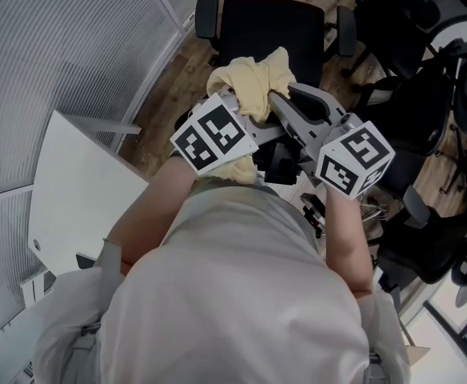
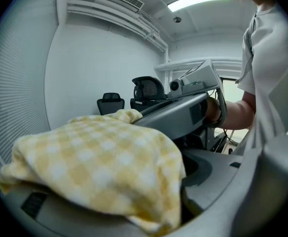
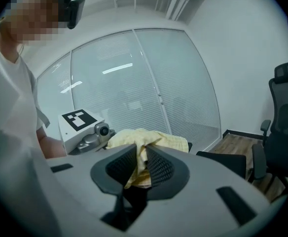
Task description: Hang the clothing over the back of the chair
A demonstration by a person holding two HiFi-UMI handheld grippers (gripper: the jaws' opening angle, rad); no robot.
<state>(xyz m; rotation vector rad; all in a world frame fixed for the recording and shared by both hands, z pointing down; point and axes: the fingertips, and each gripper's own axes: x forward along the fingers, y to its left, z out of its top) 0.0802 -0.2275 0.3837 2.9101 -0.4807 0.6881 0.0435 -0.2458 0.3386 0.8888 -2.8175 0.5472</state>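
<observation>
The yellow checked cloth (image 1: 253,82) is bunched up in the air between the two tools, just above and in front of the black chair (image 1: 269,26), whose seat and armrests show beyond it. It is not touching the chair.

The right tool (image 3: 140,164) is clenched on the cloth. Its two ribbed pads stand close together with a fold of the cloth (image 3: 144,142) pinched between them, and the rest of the cloth spills out past the tips.

The left tool (image 2: 183,179) is released, with its jaws spread wide. The cloth (image 2: 99,162) lies draped in a heap over its left jaw and hangs down into the gap, and the right jaw is bare.

In the head view the left tool (image 1: 245,112) and the right tool (image 1: 272,96) meet under the cloth, each held in one hand.

The chair stands on a wooden floor (image 1: 169,78). A white worktop (image 1: 73,198) is at the left, and more black office chairs (image 1: 425,70) crowd the right side.
</observation>
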